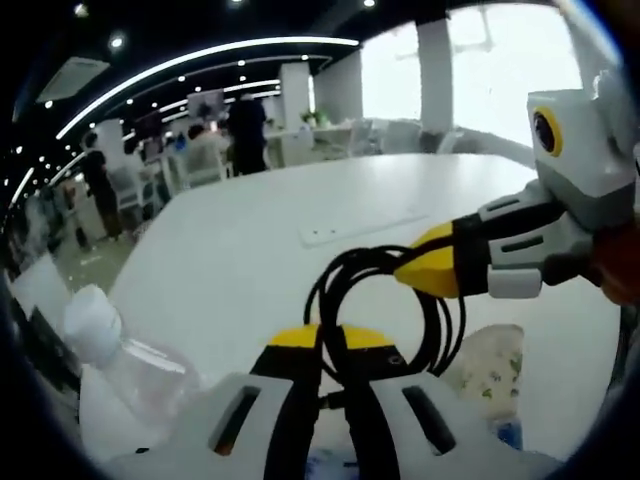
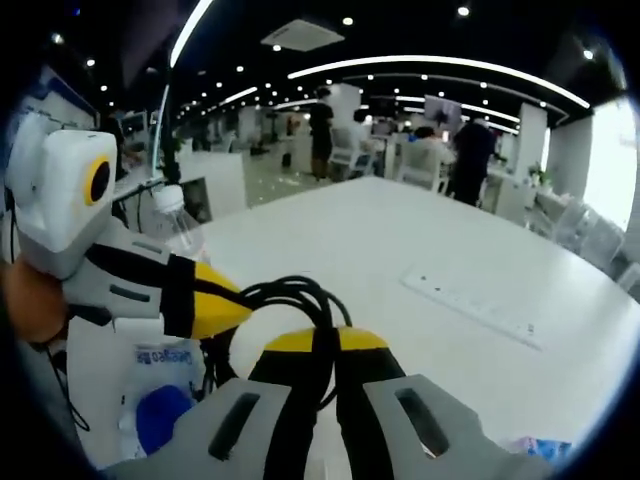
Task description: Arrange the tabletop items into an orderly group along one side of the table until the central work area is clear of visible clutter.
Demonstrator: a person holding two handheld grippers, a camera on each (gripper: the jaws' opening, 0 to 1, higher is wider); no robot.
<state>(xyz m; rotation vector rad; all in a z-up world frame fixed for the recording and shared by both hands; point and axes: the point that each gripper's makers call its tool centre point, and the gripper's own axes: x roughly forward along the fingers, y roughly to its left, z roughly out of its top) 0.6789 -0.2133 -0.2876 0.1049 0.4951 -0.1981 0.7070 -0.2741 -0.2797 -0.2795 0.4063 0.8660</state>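
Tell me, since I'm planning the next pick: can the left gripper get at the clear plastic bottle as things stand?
Probably not yet. The left gripper has its jaws shut on the black cable coil, which the right gripper also pinches, though the bottle lies close alongside.

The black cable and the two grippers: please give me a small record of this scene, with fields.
held item: coiled black cable, lifted above the white table
left gripper: jaws shut on the cable loop
right gripper: jaws shut on the same coil
grippers relative: close together, yellow tips at the same coil
other items: clear plastic bottle with white cap, lying beside the left gripper; second clear bottle upright at the table edge; crumpled wrapper under the cable
centre of table: a flat panel set in the top
background: people standing, office seating
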